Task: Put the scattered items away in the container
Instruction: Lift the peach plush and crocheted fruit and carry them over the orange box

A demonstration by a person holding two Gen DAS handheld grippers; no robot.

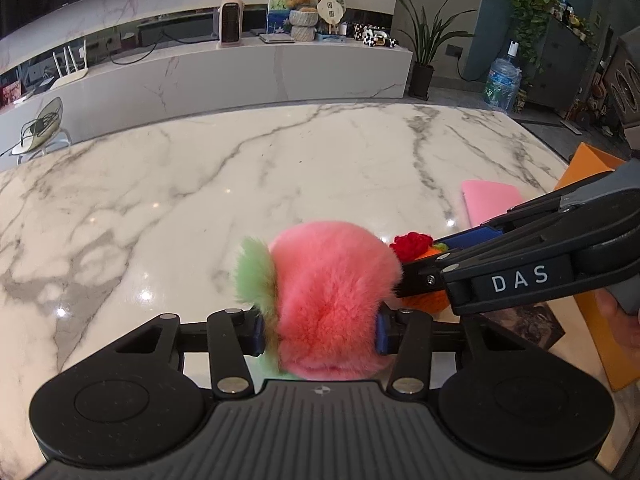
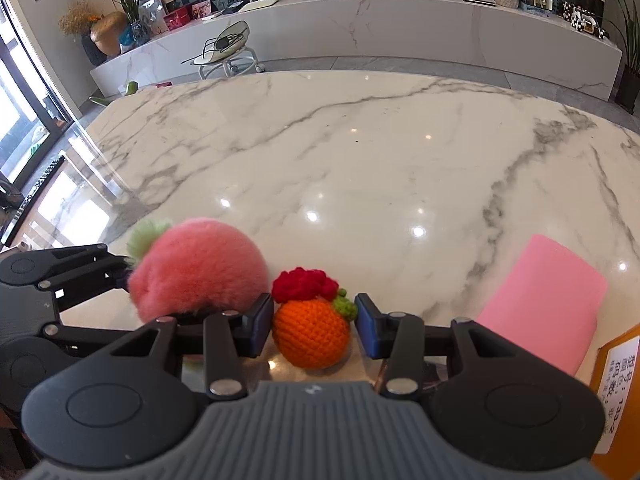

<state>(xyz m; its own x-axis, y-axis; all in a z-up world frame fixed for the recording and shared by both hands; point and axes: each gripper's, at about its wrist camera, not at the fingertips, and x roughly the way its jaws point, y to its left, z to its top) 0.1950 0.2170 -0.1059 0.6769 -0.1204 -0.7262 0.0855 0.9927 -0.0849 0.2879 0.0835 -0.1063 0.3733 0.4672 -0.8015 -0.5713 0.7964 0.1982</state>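
Observation:
A fluffy pink plush peach with green fuzzy leaves sits between the blue pads of my left gripper, which is shut on it; it also shows in the right wrist view. An orange crocheted fruit with a red top and a green leaf rests on the marble table, and also shows in the left wrist view. My right gripper straddles it, the left pad touching, a small gap at the right pad. The orange box stands at the right.
A pink flat card lies on the table right of the crocheted fruit, also in the left wrist view. The orange box's labelled edge is at the right. A dark printed sheet lies beside the box.

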